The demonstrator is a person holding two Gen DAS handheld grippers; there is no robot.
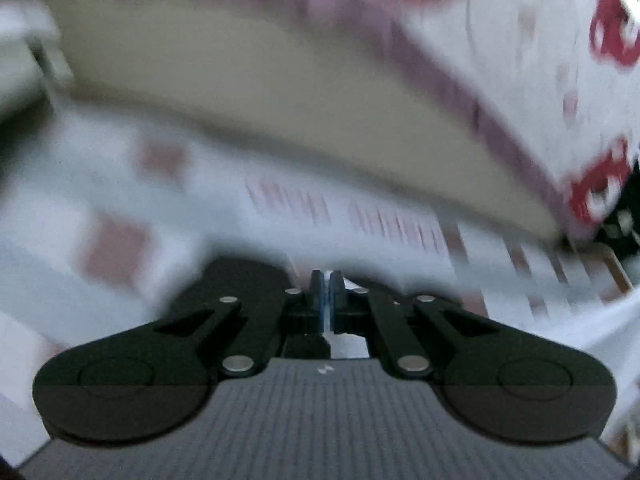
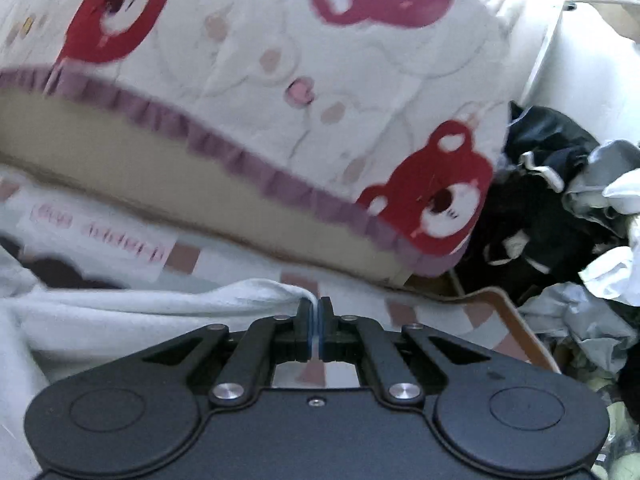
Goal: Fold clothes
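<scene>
Right wrist view: the right gripper (image 2: pixel 317 306) has its jaws drawn together, pinching a fold of a white garment (image 2: pixel 132 312) right at the fingertips. From the pinch point the cloth runs off to the left of the claw and spreads low across that side, partly under the gripper body. Ahead of the claw lies a sheet with pink squares and lettering (image 2: pixel 100 236), and above and beyond it a thick mattress or cushion with a tan foam edge, a purple frill and a white cover printed with red bears (image 2: pixel 400 92). To the right of the claw, well apart, sits a heap of dark, grey and white clothes (image 2: pixel 560 208); a brown rim shows just right of the fingertips, what it belongs to cannot be told. Left wrist view, heavily blurred: the left gripper (image 1: pixel 327 280) also has its jaws together, only a thin pale sliver showing between the blue pads; whether that sliver is cloth cannot be told. Pale fabric lies to the right of this claw, and the pink-printed sheet ahead of it. The same bear-print cushion fills the view above and beyond the fingertips, its tan edge nearest the claw.
</scene>
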